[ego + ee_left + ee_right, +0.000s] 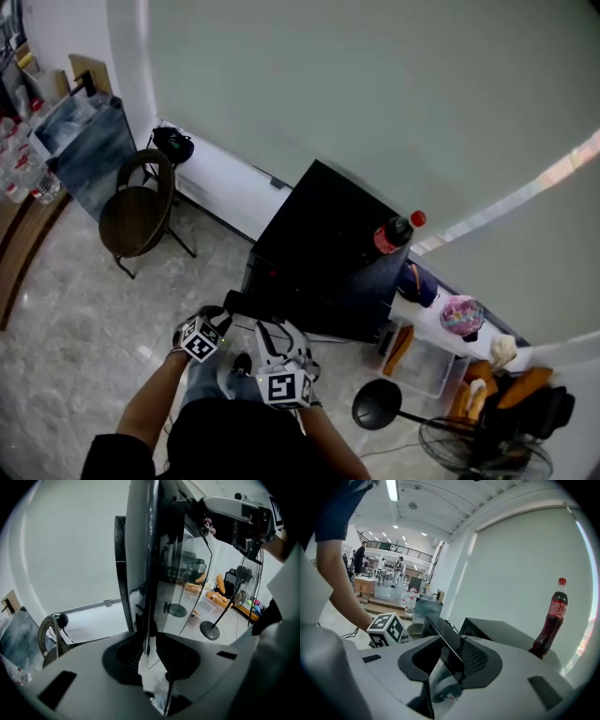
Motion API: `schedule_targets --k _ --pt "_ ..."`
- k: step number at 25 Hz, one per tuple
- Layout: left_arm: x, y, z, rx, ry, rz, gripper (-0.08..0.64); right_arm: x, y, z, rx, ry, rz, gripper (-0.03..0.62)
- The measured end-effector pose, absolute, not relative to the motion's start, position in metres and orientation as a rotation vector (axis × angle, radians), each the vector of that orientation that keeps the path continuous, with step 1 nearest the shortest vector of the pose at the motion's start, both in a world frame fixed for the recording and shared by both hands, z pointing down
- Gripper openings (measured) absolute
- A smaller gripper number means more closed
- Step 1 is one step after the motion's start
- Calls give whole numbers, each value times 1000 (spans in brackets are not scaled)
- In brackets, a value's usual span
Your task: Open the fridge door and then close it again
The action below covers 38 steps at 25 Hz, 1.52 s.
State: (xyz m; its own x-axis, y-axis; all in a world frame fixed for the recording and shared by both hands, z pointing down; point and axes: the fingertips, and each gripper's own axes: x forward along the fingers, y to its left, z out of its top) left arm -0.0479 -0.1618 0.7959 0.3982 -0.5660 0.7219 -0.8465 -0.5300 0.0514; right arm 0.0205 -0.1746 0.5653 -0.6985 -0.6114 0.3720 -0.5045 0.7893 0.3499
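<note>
Along door edge (pixel 152 550), left gripper (pixel 150 641), right gripper (pixel 452 656) clamp.

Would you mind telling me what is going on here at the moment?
A person holds the glass door of a small black fridge with both tools: the left gripper and right gripper are each clamped on its edge. The door stands partly open. A cola bottle stands on the fridge.

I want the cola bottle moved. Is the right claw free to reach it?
Probably not yet: the right claw is clamped on the fridge door, though the cola bottle stands unobstructed on top.
</note>
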Motion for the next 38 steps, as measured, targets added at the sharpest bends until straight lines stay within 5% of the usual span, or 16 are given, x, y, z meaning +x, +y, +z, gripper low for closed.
schedule_targets --k 29,32,38 --pt "-56 -246 787 2437 -985 1086 64 28 -242 567 1291 -2258 -238 117" --pt "-66 -239 761 2483 -1019 984 10 35 -229 553 1411 -2262 -206 57" --pt "-85 -230 629 2647 -1139 480 9 58 -186 510 1714 -2381 -53 14"
